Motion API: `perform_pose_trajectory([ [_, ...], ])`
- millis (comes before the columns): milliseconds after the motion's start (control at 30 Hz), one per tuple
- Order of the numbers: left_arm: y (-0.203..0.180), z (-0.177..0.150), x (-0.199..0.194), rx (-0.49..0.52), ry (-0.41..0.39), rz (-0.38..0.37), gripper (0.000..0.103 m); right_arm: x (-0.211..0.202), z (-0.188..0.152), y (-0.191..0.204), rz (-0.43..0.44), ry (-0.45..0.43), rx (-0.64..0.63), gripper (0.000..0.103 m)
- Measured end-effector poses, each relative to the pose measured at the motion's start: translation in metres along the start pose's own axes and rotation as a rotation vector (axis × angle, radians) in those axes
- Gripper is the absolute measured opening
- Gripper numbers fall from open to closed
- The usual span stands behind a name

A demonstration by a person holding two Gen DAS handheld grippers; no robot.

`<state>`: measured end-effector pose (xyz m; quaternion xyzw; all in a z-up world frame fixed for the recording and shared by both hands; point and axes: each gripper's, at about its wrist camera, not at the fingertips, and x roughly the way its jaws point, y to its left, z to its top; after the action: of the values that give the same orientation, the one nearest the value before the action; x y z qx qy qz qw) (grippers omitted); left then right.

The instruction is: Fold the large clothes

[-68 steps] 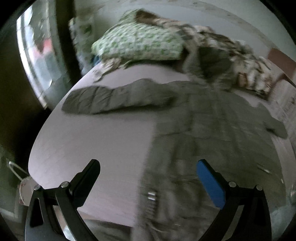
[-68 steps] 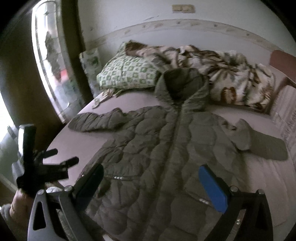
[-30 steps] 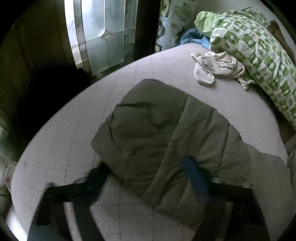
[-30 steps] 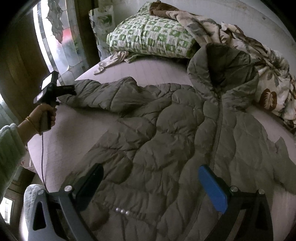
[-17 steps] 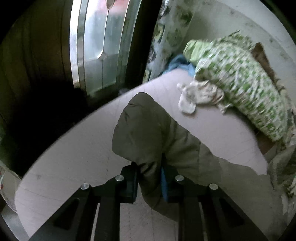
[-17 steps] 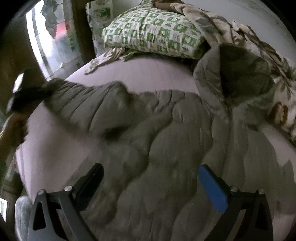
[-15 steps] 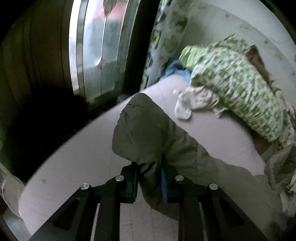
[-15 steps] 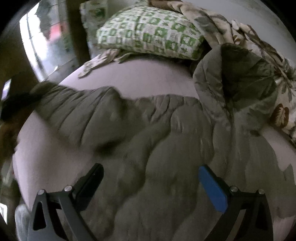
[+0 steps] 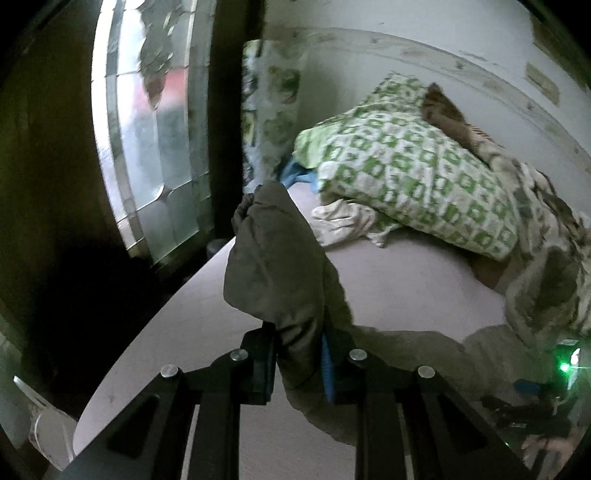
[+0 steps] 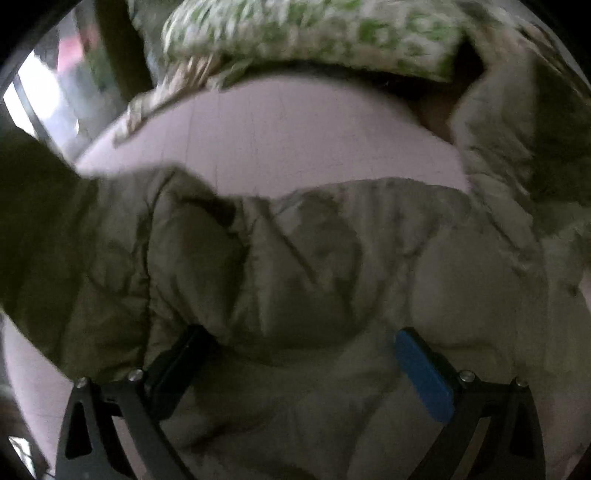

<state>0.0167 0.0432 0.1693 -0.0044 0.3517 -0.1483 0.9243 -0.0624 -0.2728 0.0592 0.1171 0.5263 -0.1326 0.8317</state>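
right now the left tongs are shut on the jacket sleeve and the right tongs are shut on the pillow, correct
Not quite. The left tongs are shut on the jacket sleeve, but the right wrist view shows the right tongs open over the jacket body, not gripping the pillow.

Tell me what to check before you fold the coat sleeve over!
1. Left tool pinching the sleeve: ok, shut on it.
2. Sleeve end lifted off the bed: ok.
3. Right tool open over the coat: ok, holding nothing.
4. Coat body lying flat: cannot tell, the picture is blurred.
5. Pillow and white cloth away from the sleeve: ok.
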Motion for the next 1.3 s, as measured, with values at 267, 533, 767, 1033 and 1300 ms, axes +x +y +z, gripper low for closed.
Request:
perform_pose_trajectory([
  [267,-0.097,0.003,-0.033,0.152,-0.018,-0.097,0.020,-0.085,-0.069,-0.084,0.008,-0.065,0.098,0.103],
  [533,-0.277,-0.039,-0.046,0.359,0.011,-0.270,0.020,-0.147,-0.142,-0.180,-0.068,-0.115,0.271,0.103],
  [767,-0.433,-0.111,-0.037,0.506,0.102,-0.419,0.021,-0.180,-0.191,-0.243,-0.138,-0.140,0.349,0.103],
  [1033,-0.518,-0.189,0.004,0.534,0.306,-0.508,0.030,-0.190,-0.229,-0.292,-0.168,-0.141,0.448,0.103],
  [1300,-0.459,-0.144,-0.016,0.407,0.341,-0.622,0.067,-0.174,-0.227,-0.297,-0.151,-0.127,0.470,0.103],
])
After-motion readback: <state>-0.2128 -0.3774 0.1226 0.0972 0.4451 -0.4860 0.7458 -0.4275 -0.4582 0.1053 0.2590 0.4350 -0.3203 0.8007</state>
